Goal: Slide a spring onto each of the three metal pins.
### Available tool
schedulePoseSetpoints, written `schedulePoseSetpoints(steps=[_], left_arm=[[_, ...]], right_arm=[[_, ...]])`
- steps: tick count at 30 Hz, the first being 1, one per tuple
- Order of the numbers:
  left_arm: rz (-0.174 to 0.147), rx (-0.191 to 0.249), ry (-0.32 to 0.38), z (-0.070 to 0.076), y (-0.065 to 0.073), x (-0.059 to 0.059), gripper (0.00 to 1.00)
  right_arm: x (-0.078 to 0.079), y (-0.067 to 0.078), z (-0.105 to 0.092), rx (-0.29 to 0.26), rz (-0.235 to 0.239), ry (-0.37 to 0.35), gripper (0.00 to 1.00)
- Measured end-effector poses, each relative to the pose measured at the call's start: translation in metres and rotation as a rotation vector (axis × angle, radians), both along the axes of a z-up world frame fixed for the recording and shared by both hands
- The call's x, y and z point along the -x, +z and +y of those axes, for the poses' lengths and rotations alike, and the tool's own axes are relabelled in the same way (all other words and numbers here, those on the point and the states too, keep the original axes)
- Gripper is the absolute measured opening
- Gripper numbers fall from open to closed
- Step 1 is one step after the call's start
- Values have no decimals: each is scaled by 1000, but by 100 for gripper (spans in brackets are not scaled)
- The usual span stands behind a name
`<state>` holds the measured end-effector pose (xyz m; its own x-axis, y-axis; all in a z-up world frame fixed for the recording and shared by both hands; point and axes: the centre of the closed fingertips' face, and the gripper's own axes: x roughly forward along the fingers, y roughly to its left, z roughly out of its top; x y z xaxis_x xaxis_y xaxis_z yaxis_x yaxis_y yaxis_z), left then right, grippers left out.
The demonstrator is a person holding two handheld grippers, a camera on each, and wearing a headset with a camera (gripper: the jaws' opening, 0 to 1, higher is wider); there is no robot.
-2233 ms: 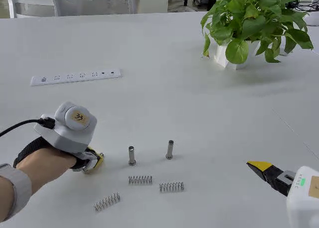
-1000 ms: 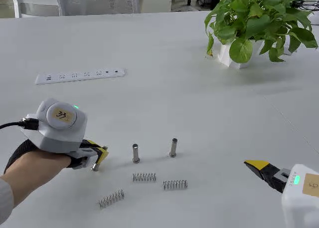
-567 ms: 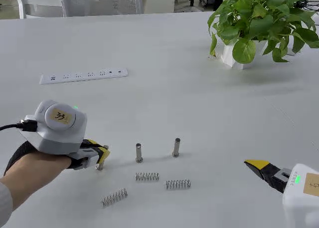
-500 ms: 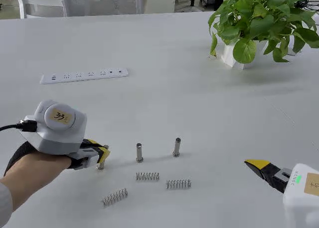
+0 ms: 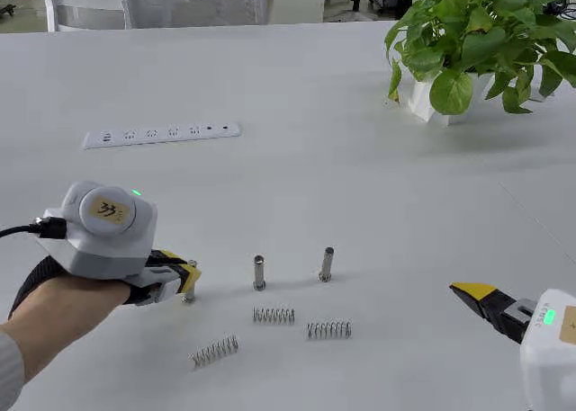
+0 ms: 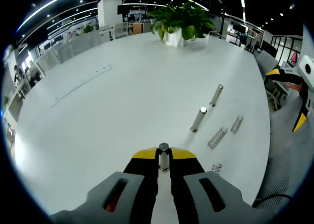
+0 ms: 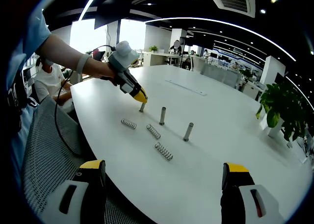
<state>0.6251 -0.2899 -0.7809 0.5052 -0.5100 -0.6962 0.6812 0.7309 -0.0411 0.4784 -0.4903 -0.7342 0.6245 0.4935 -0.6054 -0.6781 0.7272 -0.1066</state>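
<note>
My left gripper (image 5: 184, 281) is shut on a short metal pin (image 6: 163, 156), held upright with its foot at the table. Two more pins (image 5: 259, 272) (image 5: 327, 263) stand free to its right. Three springs lie flat in front of them: one (image 5: 214, 351) near the left gripper, one (image 5: 273, 315) in the middle, one (image 5: 328, 329) on the right. My right gripper (image 7: 164, 174) stands wide open with nothing between its fingers, off the table's near right edge (image 5: 490, 303). From it I see the pins (image 7: 162, 115) (image 7: 188, 132) and the left gripper (image 7: 137, 92).
A white power strip (image 5: 162, 134) lies at the back left. A potted green plant (image 5: 477, 42) stands at the back right. Bare white tabletop (image 5: 315, 186) stretches between them and the pins. White chairs stand beyond the far edge.
The left gripper has risen slightly and the pin in it now stands more upright. The right gripper has hardly moved. The head camera has shifted a little.
</note>
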Motion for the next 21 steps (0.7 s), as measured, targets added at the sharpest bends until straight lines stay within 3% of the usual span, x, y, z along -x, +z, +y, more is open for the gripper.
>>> schedulePoseSetpoints(steps=[21], left_arm=[[-12,-3,-11,1,1,3,5]], right_arm=[[-5,1,-8,16,0,-2,99]])
